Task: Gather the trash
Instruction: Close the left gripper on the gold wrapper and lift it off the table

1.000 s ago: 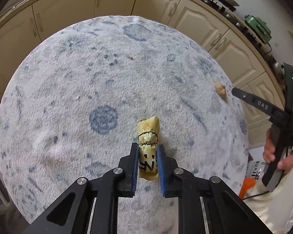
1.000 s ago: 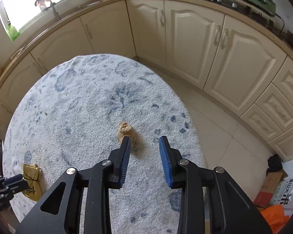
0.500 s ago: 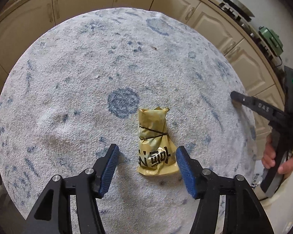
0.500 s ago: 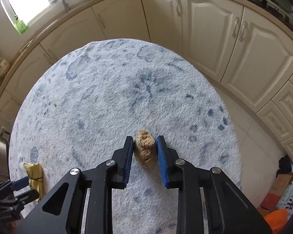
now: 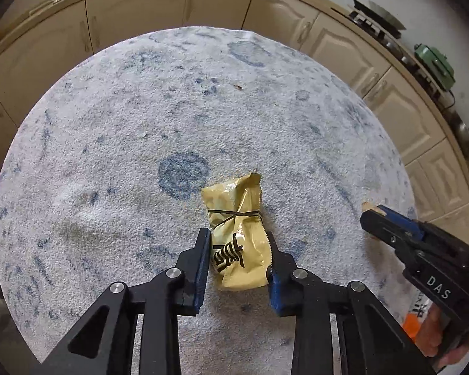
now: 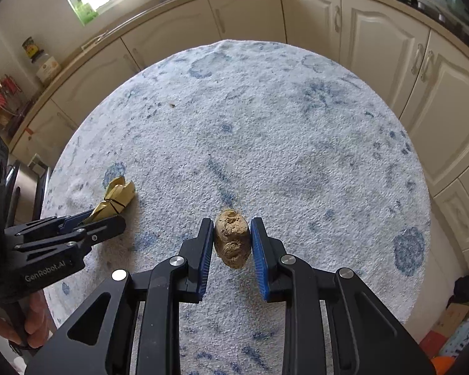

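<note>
A crumpled gold wrapper (image 5: pixel 237 218) with black lettering, tied with a dark band, lies on the pale blue-patterned rug (image 5: pixel 140 125). My left gripper (image 5: pixel 237 234) has its jaws closing on the wrapper's lower half, and both blue pads touch its sides. In the right wrist view the wrapper (image 6: pixel 117 195) pokes out past the left gripper (image 6: pixel 106 218). My right gripper (image 6: pixel 231 222) is shut on a brown knobbly lump (image 6: pixel 231 240), held just over the rug (image 6: pixel 297 156). The right gripper (image 5: pixel 372 212) also shows at the right of the left wrist view, a hand on its handle.
Cream cabinets (image 6: pixel 384 56) curve around the far side of the rug. A small brown crumb (image 5: pixel 237 87) lies on the far part of the rug. A green appliance (image 5: pixel 434 65) stands on the counter. A cardboard box (image 6: pixel 453 315) and an orange bag sit on the floor at right.
The left gripper opened wide off the wrapper, then closed again on its wider lower part. The right gripper shut on the brown lump and carried it left, nearer the left gripper.
</note>
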A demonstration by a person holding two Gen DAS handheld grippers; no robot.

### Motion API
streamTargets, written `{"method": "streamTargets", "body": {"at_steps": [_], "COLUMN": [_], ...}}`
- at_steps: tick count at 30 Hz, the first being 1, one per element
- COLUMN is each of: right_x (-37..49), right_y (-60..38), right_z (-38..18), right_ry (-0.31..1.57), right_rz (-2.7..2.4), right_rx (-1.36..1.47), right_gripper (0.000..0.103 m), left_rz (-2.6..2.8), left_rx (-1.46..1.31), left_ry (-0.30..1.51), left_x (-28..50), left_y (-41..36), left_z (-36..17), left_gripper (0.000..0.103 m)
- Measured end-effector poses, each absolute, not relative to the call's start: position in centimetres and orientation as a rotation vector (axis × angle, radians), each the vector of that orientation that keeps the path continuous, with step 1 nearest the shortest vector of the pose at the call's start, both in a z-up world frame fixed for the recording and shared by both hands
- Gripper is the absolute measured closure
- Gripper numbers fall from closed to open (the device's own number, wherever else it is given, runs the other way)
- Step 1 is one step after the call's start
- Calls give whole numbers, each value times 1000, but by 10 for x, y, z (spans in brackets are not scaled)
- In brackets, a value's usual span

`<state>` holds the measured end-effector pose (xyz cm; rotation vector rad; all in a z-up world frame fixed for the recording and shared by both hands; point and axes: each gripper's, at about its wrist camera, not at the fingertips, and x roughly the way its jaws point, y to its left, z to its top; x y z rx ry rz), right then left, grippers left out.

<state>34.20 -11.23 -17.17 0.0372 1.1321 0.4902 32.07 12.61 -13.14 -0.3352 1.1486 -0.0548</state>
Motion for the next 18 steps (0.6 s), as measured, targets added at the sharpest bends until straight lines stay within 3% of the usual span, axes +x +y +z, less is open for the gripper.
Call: {"method": "streamTargets", "body": {"at_steps": [18], "right_x": [290], "right_y": [-124], "right_z": [-164], "right_ry": [1126], "right_rz": [465], "right_rx": [40], "right_gripper": [79], "left_rz": [-52], "left_rx": [-330], "left_ry": [1155], "left_x": [248], "left_y": [122], "left_z": [-120], "left_gripper": [76]}}
